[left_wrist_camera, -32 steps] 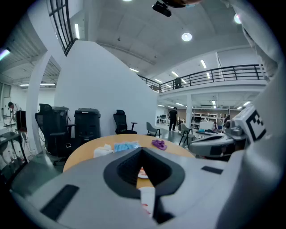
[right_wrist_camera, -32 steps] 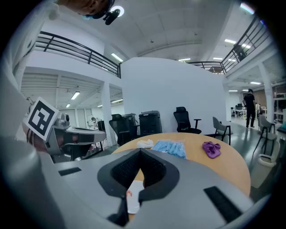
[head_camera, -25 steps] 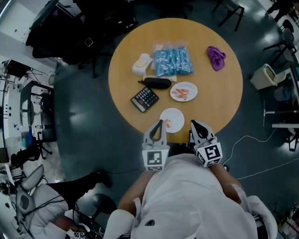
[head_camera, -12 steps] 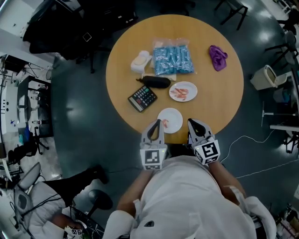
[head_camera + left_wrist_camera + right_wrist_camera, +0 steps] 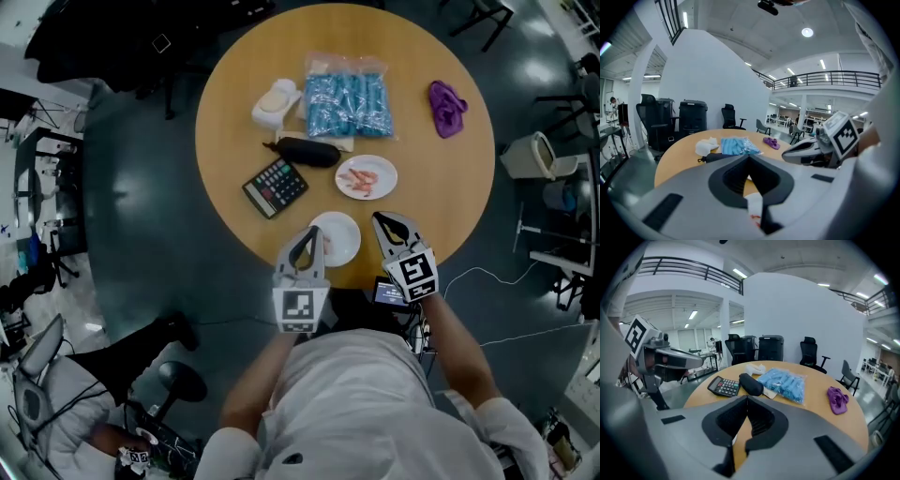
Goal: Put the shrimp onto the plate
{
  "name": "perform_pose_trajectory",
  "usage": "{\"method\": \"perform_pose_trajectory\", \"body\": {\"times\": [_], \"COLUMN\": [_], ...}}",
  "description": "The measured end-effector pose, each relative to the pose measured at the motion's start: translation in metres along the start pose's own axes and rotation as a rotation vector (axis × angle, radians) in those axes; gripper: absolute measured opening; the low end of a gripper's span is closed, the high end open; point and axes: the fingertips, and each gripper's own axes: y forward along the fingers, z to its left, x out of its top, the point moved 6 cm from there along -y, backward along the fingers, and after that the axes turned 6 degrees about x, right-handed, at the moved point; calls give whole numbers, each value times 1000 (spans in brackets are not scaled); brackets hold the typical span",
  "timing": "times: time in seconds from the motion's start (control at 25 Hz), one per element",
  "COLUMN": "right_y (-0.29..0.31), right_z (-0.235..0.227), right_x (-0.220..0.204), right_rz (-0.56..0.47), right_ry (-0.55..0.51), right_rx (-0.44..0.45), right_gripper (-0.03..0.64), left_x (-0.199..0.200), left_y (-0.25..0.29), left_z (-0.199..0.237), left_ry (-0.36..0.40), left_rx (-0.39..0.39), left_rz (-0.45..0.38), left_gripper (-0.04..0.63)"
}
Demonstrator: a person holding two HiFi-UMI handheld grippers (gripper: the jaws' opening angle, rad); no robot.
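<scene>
1. Looking down in the head view, the left gripper (image 5: 313,234) hangs over the near edge of the round table (image 5: 234,122), its tips above the rim of the nearer white plate (image 5: 347,240). Its two jaws meet at the tips. The right gripper (image 5: 379,219) sits just beside that plate on the right, jaws likewise together. Pink shrimp (image 5: 360,177) lie on the farther plate (image 5: 387,180). Beyond are a calculator (image 5: 274,187), a black pouch (image 5: 307,152), a blue packet (image 5: 347,98) and a purple cloth (image 5: 448,105).
2. In the left gripper view, the jaws are closed at the tips with nothing clamped between them. A narrow slit lower down shows a sliver of white plate with a fleck of red; whether that fleck is shrimp cannot be told. The right gripper is seen at the right.
3. In the right gripper view, its jaws touch at the tips and hold nothing. Only bare wood shows through the slit. The calculator, pouch, packet and cloth lie ahead, and the left gripper is at the left.
</scene>
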Motion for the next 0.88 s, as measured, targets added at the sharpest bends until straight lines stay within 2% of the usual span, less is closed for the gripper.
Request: {"method": "perform_pose_trajectory", "body": {"times": [0.24,0.36,0.56,0.76,0.84,0.88], "right_y": [70,103,137,158,164,168], "right_z": [-30,-44,-48,-51,-52,-52], "right_x": [-15,-27,-30,-26,-26,-28], "right_rz": [195,291,400,436,464,485], "right_ry": [-127,-194,-287,-343,-354,-364], "right_rx": [135,167,245,260,281,292], "right_gripper": [18,20,21,29,56,102], "left_x": [-9,-18,-30,-36,-37,-38], "left_y": [18,23,21,21,23,23], "left_z": [5,7,7,10,11,11], "left_ry": [2,-17,-26,-52,-52,-53], "left_rx": [-21,-28,-47,-52,-56,-56], "left_rz": [6,22,37,41,39,38], "left_gripper": [8,8,8,8,8,8]}}
